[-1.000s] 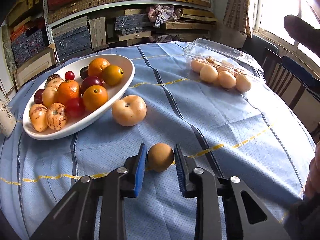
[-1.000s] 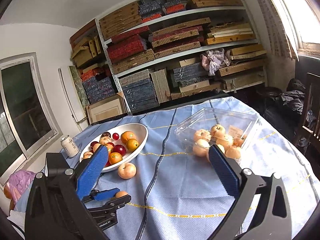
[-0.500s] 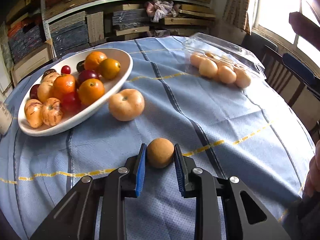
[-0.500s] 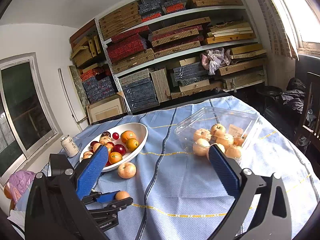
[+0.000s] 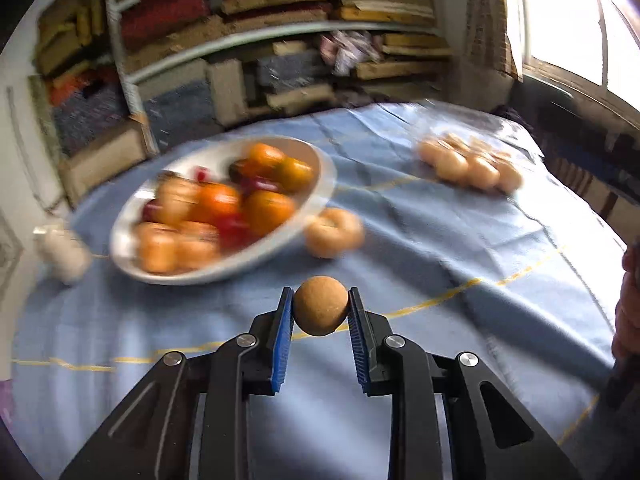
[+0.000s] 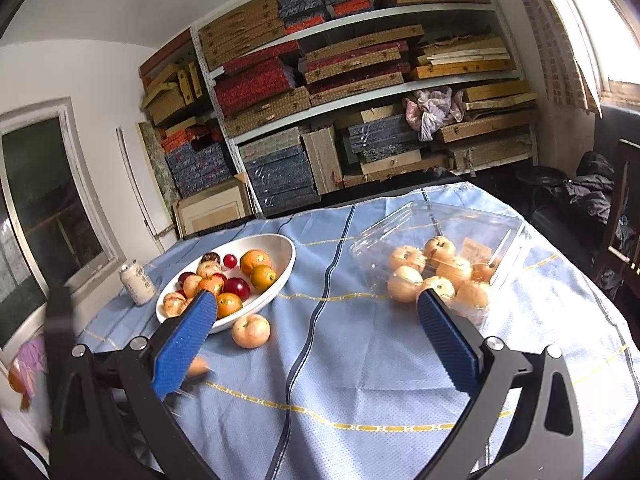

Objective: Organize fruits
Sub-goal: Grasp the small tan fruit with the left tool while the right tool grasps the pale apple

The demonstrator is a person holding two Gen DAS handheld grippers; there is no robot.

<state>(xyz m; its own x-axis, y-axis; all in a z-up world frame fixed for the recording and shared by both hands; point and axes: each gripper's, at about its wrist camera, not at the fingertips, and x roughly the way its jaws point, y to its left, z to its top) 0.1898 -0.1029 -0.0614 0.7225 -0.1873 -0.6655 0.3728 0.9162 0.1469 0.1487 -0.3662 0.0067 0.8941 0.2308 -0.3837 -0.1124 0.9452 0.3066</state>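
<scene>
- A small round brown fruit (image 5: 320,306) with a matte, cork-like skin sits pinched between the blue ribbed fingers (image 5: 282,340) of the left gripper (image 5: 320,312), above the tabletop (image 5: 460,240) at 6 o'clock from the bowl.
- The grip lies only at the fingertips, on a curved, hard-looking skin; my guess is a quick swing could roll the fruit out, and the blur across that view suggests the gripper is moving fast.
- At 11 o'clock from the fruit lies a white oval bowl (image 6: 286,254), smooth and glossy, heaped with oranges, red plums and speckled fruit; dropping another in carelessly might knock one over the low rim.
- A pale, flattish peach-coloured fruit (image 6: 251,331) rests loose on the blue woven cloth, just beside the bowl.
- At 2 o'clock, a clear plastic clamshell (image 6: 472,224), thin and crinkly, lid up, holds more pale round fruit.
- The right gripper (image 6: 316,334) hovers with fingers spread wide, holding nothing.
</scene>
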